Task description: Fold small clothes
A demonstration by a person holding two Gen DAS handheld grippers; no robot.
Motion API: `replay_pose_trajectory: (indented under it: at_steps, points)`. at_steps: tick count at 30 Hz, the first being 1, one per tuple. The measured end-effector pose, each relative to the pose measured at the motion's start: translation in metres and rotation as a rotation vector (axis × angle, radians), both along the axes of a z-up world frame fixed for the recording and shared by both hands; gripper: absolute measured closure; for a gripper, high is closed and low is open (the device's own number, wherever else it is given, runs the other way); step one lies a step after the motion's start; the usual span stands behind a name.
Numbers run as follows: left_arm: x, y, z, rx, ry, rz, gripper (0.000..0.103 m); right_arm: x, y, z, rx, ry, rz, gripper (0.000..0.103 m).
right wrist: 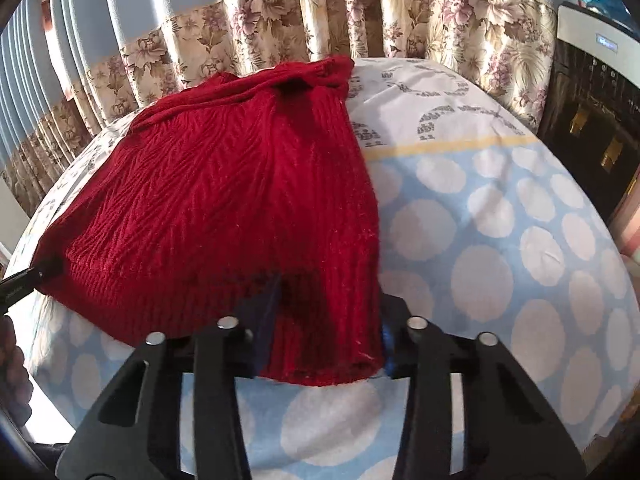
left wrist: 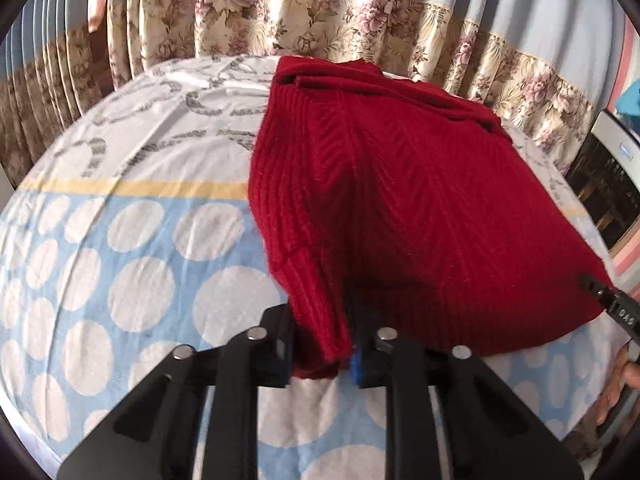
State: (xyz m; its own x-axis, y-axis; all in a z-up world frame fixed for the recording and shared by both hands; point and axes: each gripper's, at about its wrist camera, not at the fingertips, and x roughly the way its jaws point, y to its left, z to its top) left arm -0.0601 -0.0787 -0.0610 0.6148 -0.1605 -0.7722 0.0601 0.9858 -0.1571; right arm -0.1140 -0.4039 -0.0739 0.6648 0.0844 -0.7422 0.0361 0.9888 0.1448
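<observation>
Floral curtains [left wrist: 280,12] behind, spotted bedsheet [left wrist: 132,248] below: left gripper [left wrist: 322,354] and right gripper [right wrist: 320,354] each clamp the red sweater's [left wrist: 400,184] near hem corners, seemingly ready to lift and fold it away.

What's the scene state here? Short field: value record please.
garment: red knit sweater, lying on the bed
surface: sheet with blue and white dots
left claw: shut on the sweater's near hem corner
right claw: shut on the other near hem corner
far edge: folded layers near the floral curtain
fold: near hem not yet lifted over
</observation>
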Motion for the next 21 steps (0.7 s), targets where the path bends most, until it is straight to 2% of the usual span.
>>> replay_pose_trajectory:
  at_steps: [3, 10, 16, 21]
  points:
    - [0.002, 0.004, 0.001, -0.017, 0.025, -0.016, 0.088, -0.002, 0.002, 0.006, -0.003, -0.012, 0.01, 0.09]
    - [-0.011, -0.001, 0.01, 0.038, -0.019, -0.051, 0.089, -0.01, 0.004, 0.019, -0.005, -0.039, 0.006, 0.093]
    - [-0.027, 0.007, 0.026, 0.016, -0.069, -0.035, 0.089, -0.026, 0.016, 0.036, -0.074, -0.109, 0.032, 0.095]
    - [-0.044, 0.011, 0.045, 0.025, -0.118, -0.028, 0.089, -0.042, 0.017, 0.052, -0.079, -0.152, 0.034, 0.096]
